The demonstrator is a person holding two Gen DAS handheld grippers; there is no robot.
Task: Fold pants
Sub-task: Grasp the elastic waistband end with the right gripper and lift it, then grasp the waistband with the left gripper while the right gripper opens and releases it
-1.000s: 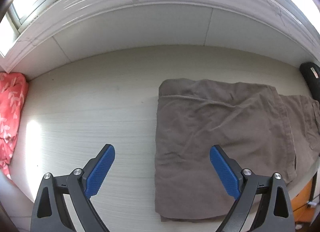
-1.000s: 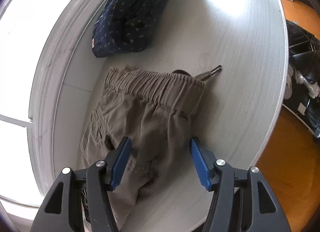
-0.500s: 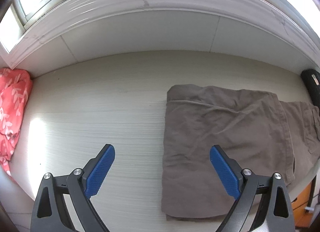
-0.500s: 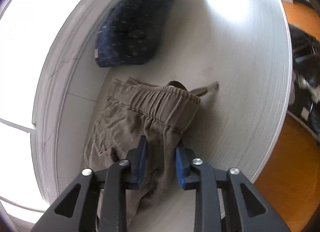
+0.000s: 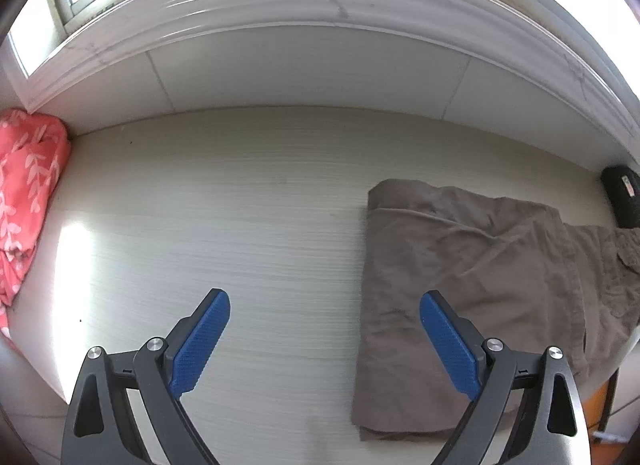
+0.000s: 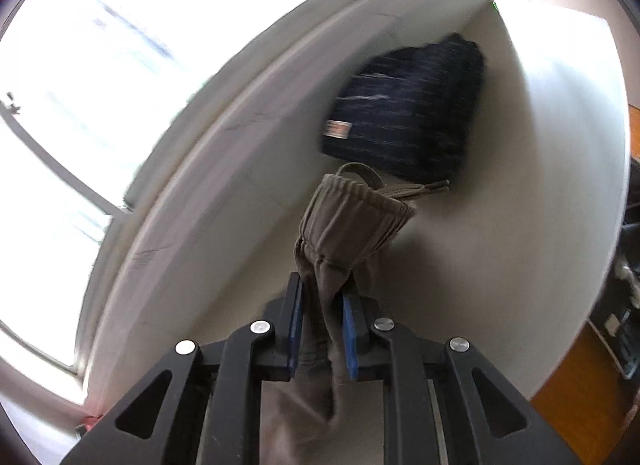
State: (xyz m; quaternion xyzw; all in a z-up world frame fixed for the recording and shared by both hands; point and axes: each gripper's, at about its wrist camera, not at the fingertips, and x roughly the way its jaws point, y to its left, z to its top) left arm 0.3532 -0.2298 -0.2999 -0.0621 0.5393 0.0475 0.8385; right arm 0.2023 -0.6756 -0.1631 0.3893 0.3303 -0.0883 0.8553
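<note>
Low in the right wrist frame, the right gripper (image 6: 320, 329) had its jaws closing on the pants (image 6: 344, 225) just below the gathered waistband, which now hung clear of the bench (image 6: 520, 225) instead of lying flat as a second before. Lower centre of the left view, the left gripper (image 5: 324, 341) hovered spread and empty beside the folded legs. Next, I judge, the waist must be carried over onto them; beyond sat a navy bundle (image 6: 404, 113).

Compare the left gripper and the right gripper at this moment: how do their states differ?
The left gripper stands wide open with nothing between its fingers; the right gripper is closing, pinching the brown pants. The left gripper hangs over the bare table beside the pants; the right gripper has their waistband end bunched and lifted. Both have blue pads on black fingers.
</note>
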